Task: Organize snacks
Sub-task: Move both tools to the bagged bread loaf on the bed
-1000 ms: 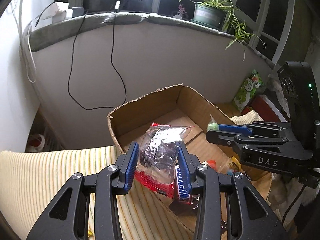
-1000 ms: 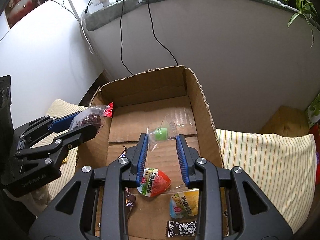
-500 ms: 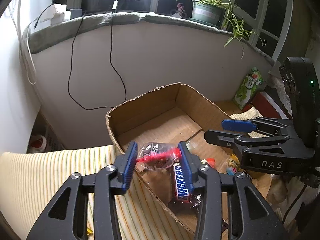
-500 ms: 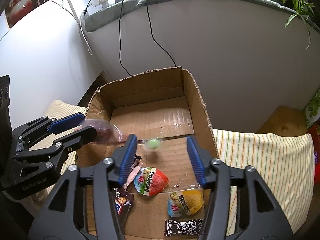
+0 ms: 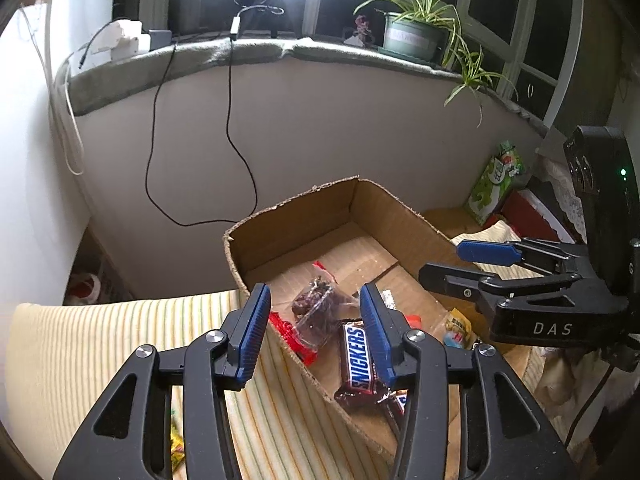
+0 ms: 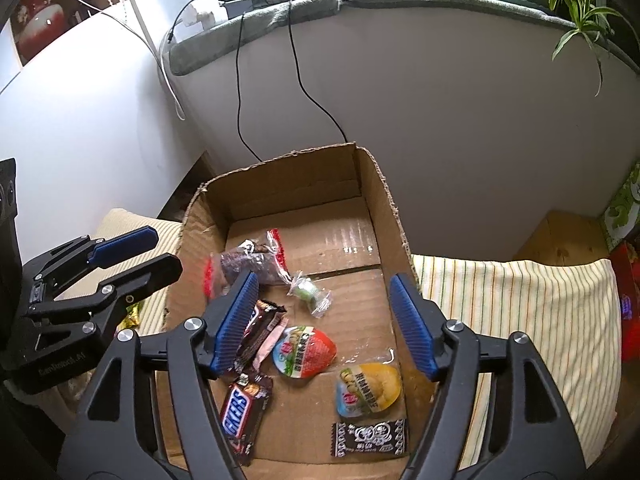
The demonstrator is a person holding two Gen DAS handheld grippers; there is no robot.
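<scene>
An open cardboard box (image 6: 376, 184) (image 5: 304, 208) holds several snacks. A clear packet of dark dried fruit (image 5: 318, 312) (image 6: 248, 262) lies near its left wall. A small green candy in a clear wrapper (image 6: 308, 292) lies mid-floor. A Snickers bar (image 5: 360, 354) (image 6: 240, 412), a red-and-green jelly cup (image 6: 304, 352), a yellow jelly cup (image 6: 368, 390) and a black patterned packet (image 6: 368, 438) lie nearer. My left gripper (image 5: 316, 330) is open and empty above the box's left rim. My right gripper (image 6: 324, 324) is open and empty above the box.
The box sits on a yellow striped cloth (image 5: 100, 344) (image 6: 520, 300). A curved grey wall with hanging black cables (image 6: 296, 80) stands behind. A green snack bag (image 5: 496, 176) and red box (image 5: 528, 216) are at the right. A yellow wrapper (image 5: 176, 444) lies on the cloth.
Both grippers opened. The dried fruit packet dropped from my left gripper into the box, and the green candy dropped from my right gripper onto the box floor.
</scene>
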